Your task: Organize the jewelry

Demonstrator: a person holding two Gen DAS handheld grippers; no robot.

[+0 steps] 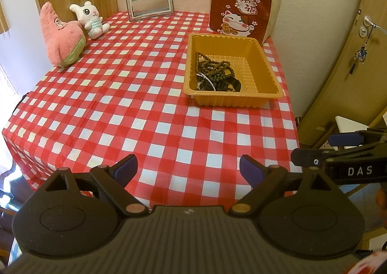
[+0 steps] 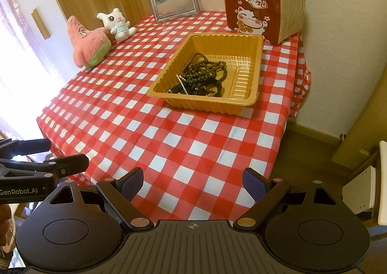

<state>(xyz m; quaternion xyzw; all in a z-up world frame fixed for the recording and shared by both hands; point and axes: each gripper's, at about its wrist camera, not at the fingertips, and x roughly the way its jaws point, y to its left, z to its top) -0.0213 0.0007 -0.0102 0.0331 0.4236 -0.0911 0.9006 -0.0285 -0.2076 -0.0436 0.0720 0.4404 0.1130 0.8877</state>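
Hovering: left gripper (image 1: pixel 188 168) and right gripper (image 2: pixel 193 180), side by side over the near edge of the checked tablecloth (image 1: pixel 135 104), both tilting down toward it.
Left claw: gaping wide, gripping nothing (only cloth showing between the purple pads (image 1: pixel 127 165)).
Right claw: gaping equally wide, also gripping nothing.
Jewelry (image 2: pixel 203 78): lying tangled in the orange tray (image 2: pixel 256 61), dark bead strands heaped toward its near left corner.
Tray: sitting toward the far right of the table, well apart from both claws, just in front of the lucky-cat cushion (image 2: pixel 254 7).
Left side: pink plush (image 1: pixel 60 34) and white bunny plush (image 1: pixel 90 19) leaning together.
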